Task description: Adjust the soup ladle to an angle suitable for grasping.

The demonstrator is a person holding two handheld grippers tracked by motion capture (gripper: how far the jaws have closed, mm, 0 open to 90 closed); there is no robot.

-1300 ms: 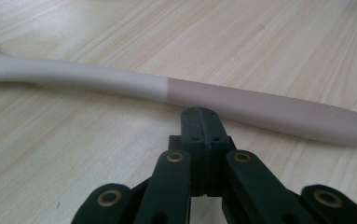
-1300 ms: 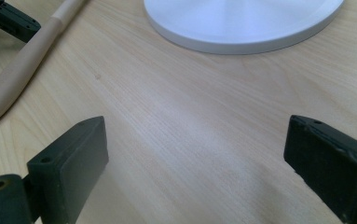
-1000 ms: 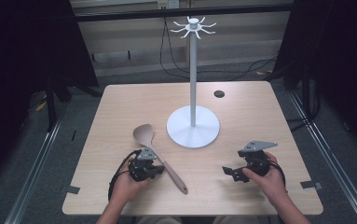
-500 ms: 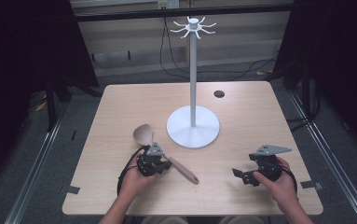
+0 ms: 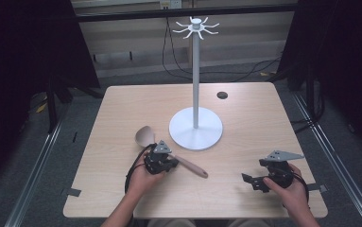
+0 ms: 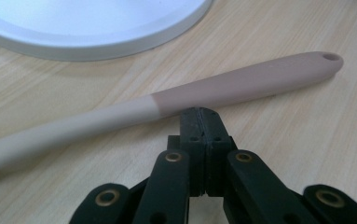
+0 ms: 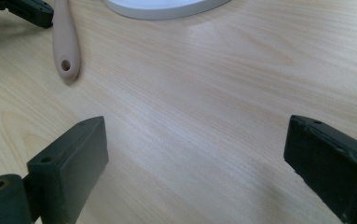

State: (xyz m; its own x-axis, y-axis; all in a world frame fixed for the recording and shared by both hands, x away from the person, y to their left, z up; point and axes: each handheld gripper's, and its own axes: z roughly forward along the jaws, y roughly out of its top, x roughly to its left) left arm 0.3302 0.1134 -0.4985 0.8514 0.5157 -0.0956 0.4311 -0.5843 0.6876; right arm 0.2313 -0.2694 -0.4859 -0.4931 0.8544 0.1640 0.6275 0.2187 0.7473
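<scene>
A wooden spoon (image 5: 191, 166) lies on the table in front of the white stand's base (image 5: 196, 128), bowl at far left, pinkish handle (image 6: 241, 84) pointing near right. My left gripper (image 5: 165, 163) sits at the spoon's middle. Its jaws (image 6: 199, 117) are pressed together with nothing between them, the tips right against the near side of the handle. My right gripper (image 5: 255, 182) is at the near right of the table, low over bare wood, its fingers (image 7: 73, 158) wide apart and empty. The handle's end with its hole (image 7: 65, 56) lies at the far left in the right gripper view.
The white stand's pole (image 5: 196, 75) rises from the round base and carries a ring of hooks (image 5: 195, 26) at the top. A small dark round hole (image 5: 222, 95) is in the table's far right part. Black cables lie on the floor behind.
The spoon's handle end has swung right and away from the near edge while the left gripper shifted right with it. The right gripper moved right and toward the near edge.
</scene>
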